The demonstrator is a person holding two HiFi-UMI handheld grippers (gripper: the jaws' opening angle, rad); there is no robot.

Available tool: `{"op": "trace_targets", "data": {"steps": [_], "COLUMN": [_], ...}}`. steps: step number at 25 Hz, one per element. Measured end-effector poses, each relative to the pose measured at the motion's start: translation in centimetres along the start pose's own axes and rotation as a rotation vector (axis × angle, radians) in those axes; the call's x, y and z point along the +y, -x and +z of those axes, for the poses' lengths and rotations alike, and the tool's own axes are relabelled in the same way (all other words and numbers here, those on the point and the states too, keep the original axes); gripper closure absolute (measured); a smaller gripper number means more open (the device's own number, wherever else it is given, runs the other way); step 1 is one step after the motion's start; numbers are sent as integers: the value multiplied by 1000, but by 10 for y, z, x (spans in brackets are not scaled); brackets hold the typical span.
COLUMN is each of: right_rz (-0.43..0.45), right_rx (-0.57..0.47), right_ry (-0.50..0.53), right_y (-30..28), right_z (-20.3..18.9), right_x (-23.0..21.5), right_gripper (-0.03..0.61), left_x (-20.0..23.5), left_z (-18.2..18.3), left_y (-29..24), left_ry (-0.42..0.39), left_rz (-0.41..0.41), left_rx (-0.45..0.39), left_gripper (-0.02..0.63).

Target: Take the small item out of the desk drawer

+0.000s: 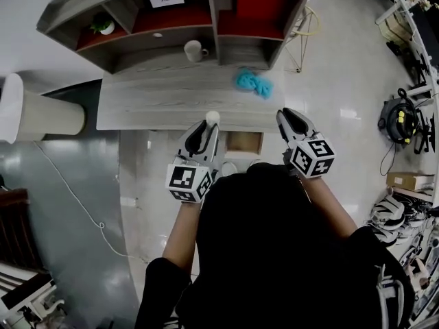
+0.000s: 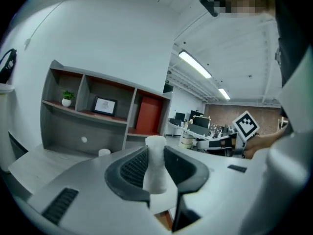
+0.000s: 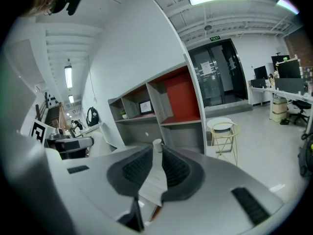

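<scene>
I see the small item [image 2: 156,166], a white, stubby, slightly waisted cylinder, standing upright and pinched between the left gripper's [image 2: 155,151] jaws, up over the desk's [image 1: 171,98] front edge. The drawer [image 1: 245,142] stands pulled out from that same edge, its inside tan.

The shelf unit [image 1: 68,9] stands along the table's [image 1: 151,105] 12 o'clock edge, with a plant [image 1: 104,25] in its 10 o'clock compartment. A cup [image 1: 194,50] sits just before it, and a cloth [image 1: 254,83] lies toward 2 o'clock. The open drawer [image 1: 245,142] juts from the 6 o'clock edge, between the left gripper [image 1: 209,125] and the right gripper [image 1: 287,117].
</scene>
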State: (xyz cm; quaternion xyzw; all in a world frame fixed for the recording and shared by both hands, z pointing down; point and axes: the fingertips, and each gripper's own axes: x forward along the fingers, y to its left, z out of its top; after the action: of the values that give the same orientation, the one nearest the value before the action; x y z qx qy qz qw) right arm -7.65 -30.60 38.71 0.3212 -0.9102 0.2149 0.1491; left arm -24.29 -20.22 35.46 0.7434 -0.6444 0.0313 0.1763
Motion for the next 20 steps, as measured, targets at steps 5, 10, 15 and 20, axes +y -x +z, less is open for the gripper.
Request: {"op": "trace_targets", "data": {"steps": [5, 10, 15, 20], "right_rz": [-17, -44, -66, -92], "right_rx": [-21, -53, -91, -118], "right_ry": [-9, 13, 72, 114], "right_y": [3, 4, 13, 24], "right_z": [14, 22, 36, 42], "right_x": [8, 10, 14, 13], "right_gripper": [555, 575, 577, 578], "left_x": [0, -2, -1, 2], "left_z": [25, 39, 45, 43], "left_y": [6, 7, 6, 5], "left_ry": [-27, -60, -47, -33], "left_rz": [21, 15, -3, -3], "left_rx": [-61, -83, -98, -100], "left_gripper": [512, 512, 512, 512]}}
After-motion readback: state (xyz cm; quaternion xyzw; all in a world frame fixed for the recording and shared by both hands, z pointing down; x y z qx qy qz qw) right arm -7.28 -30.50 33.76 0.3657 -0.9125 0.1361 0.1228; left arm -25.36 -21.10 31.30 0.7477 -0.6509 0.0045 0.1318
